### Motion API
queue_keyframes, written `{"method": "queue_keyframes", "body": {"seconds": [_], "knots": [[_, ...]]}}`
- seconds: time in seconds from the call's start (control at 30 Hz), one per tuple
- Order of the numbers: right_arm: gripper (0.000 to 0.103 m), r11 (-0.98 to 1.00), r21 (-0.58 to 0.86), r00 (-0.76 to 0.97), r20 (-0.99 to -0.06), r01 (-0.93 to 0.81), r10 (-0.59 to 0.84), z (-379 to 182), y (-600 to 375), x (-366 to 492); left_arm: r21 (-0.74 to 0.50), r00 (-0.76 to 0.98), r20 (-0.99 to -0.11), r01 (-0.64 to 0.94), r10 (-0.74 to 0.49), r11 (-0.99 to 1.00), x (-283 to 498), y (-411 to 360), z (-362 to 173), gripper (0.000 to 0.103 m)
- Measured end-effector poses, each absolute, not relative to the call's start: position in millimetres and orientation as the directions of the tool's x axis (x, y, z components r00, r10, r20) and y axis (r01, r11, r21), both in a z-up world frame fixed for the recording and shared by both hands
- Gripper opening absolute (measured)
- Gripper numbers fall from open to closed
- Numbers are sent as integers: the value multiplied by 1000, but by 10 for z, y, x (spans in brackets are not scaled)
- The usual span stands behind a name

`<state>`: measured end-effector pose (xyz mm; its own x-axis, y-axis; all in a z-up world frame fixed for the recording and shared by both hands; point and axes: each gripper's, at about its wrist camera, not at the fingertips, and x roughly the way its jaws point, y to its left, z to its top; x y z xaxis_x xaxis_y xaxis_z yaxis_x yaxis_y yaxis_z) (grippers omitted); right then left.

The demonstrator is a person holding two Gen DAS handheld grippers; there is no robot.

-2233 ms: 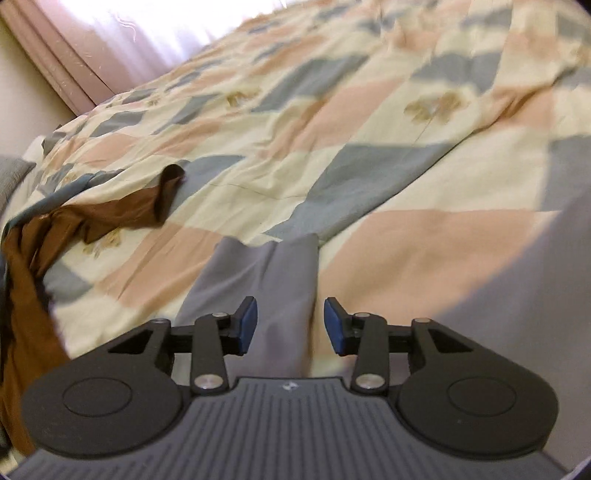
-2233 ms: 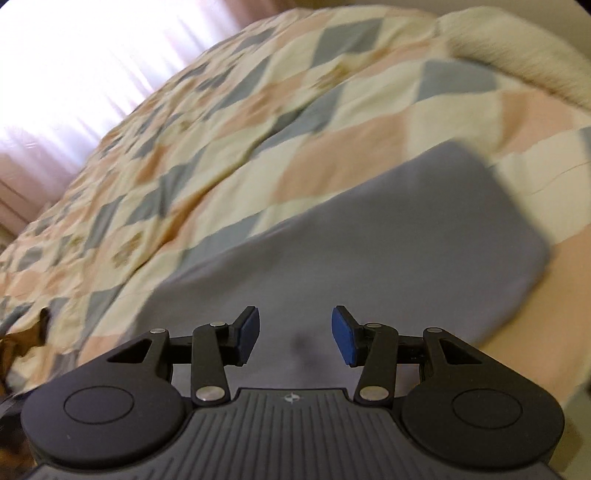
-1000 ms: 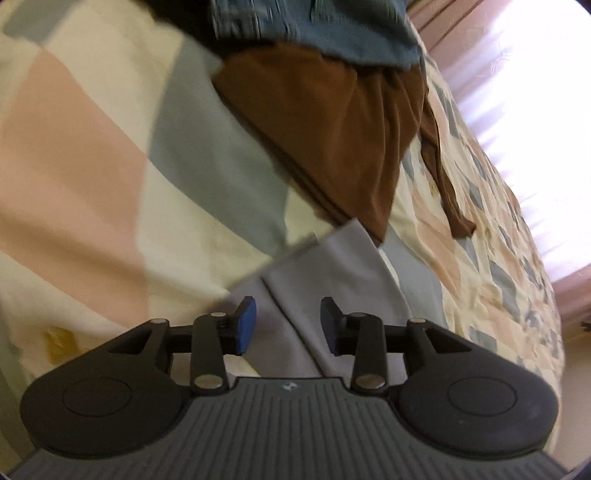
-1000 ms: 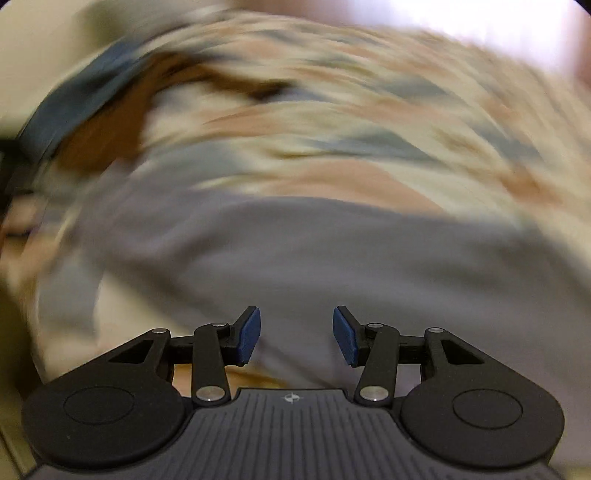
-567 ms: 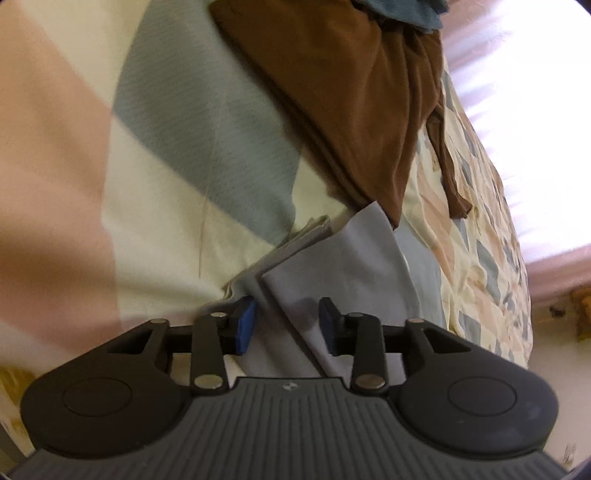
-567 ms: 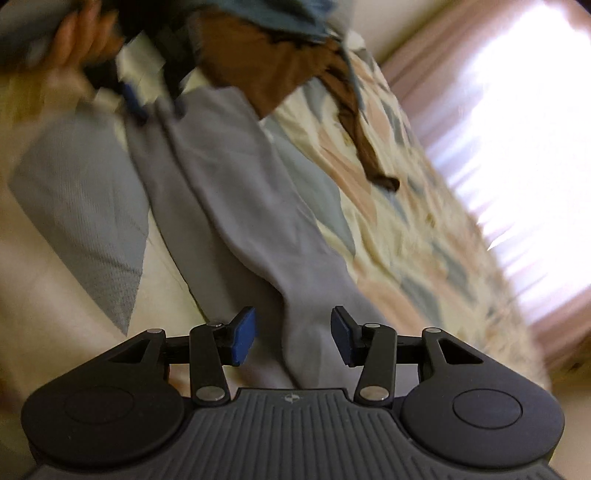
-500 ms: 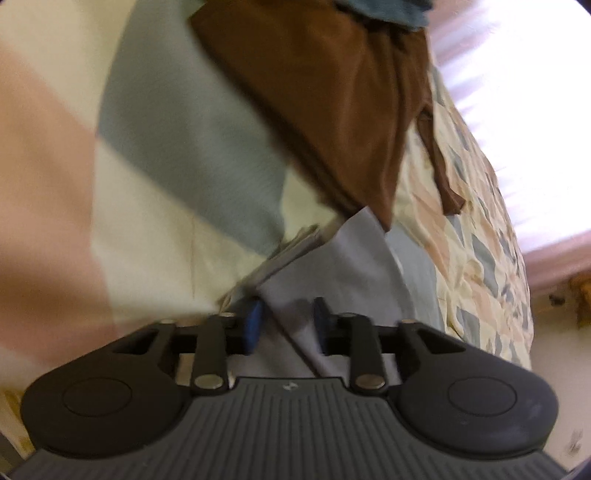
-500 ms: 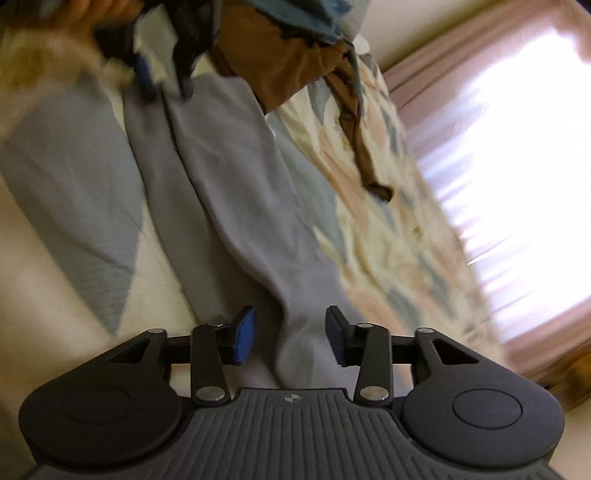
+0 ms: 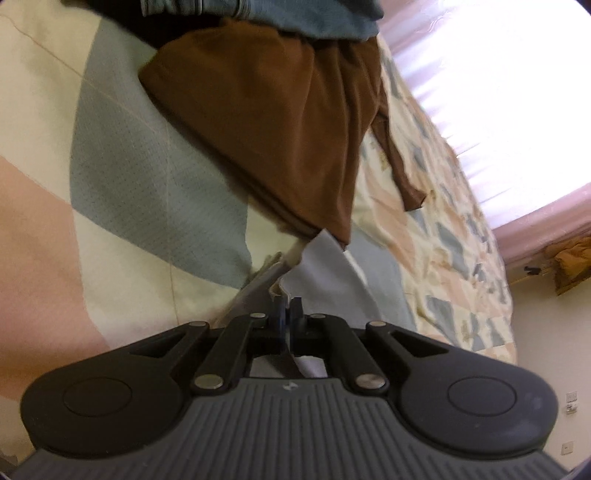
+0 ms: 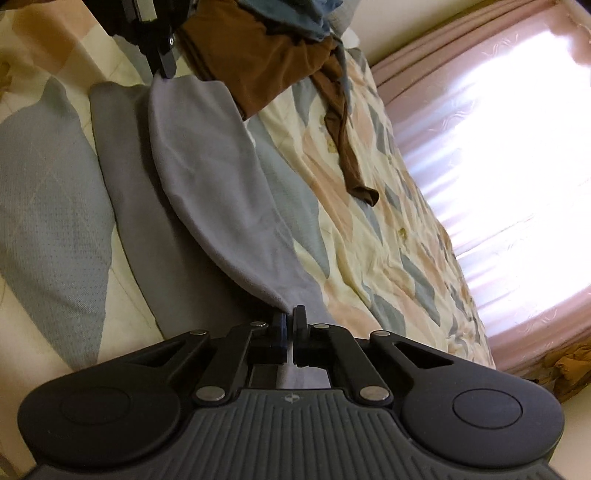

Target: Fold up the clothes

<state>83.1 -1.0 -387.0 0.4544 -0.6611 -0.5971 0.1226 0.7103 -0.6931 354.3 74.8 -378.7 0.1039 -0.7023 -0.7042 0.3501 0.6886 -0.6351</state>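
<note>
On the patchwork bedspread (image 10: 369, 236), grey garment (image 10: 207, 177) pinched at opposite ends by left gripper (image 9: 287, 314) and right gripper (image 10: 290, 321), apparently for lifting into a fold.

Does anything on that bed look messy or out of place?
Yes. A brown garment lies crumpled under a blue one in an unfolded heap, one sleeve trailing across the quilt. Its edge overlaps the grey garment, which both grippers pinch at opposite ends, left and right.
</note>
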Motion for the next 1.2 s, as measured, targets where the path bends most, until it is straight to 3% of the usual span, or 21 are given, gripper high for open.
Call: {"method": "queue_keyframes", "body": {"seconds": [0.17, 0.37, 0.57, 0.77, 0.83, 0.87, 0.9, 0.93, 1.03, 1.1, 1.2], "knots": [[0, 724, -677, 464, -604, 130, -648, -3738, 30, 713, -605, 130, -697, 421, -705, 676, 3419, 881, -3652, 0], [0, 760, -648, 450, -663, 54, -598, -3968, 120, 676, -510, 119, -778, 452, -616, 732, 3342, 898, -3940, 0], [0, 757, -646, 485, -635, 93, -601, -3854, 157, 593, -479, 205, -745, 498, -635, 723, 3325, 1034, -3681, 0], [0, 779, -625, 478, -670, 50, -568, -3971, 223, 672, -318, 225, -806, 615, -547, 722, 3251, 828, -3891, 0], [11, 774, -633, 436, -697, -3, -569, -4117, 245, 739, -227, 240, -825, 687, -512, 690, 3180, 762, -3906, 2], [21, 765, -644, 428, -693, -4, -581, -4127, 261, 751, -183, 251, -830, 721, -497, 668, 3143, 736, -3882, 3], [40, 756, -654, 436, -676, 14, -594, -4089, 277, 738, -146, 260, -833, 748, -489, 647, 3110, 721, -3838, 5], [45, 752, -658, 447, -662, 38, -602, -4039, 285, 714, -104, 273, -836, 773, -476, 626, 3073, 710, -3791, 5], [45, 780, -603, 443, -660, 167, -606, -3794, 189, 528, 53, 314, -821, 873, -477, 484, 2813, 667, -3582, 5], [38, 771, -592, 400, -664, 234, -631, -3728, 62, 376, 105, 289, -803, 930, -521, 353, 2532, 584, -3466, 5], [35, 720, -626, 302, -654, 299, -694, -3756, -189, 82, 168, 219, -767, 976, -603, 140, 2018, 398, -3345, 7]]}}
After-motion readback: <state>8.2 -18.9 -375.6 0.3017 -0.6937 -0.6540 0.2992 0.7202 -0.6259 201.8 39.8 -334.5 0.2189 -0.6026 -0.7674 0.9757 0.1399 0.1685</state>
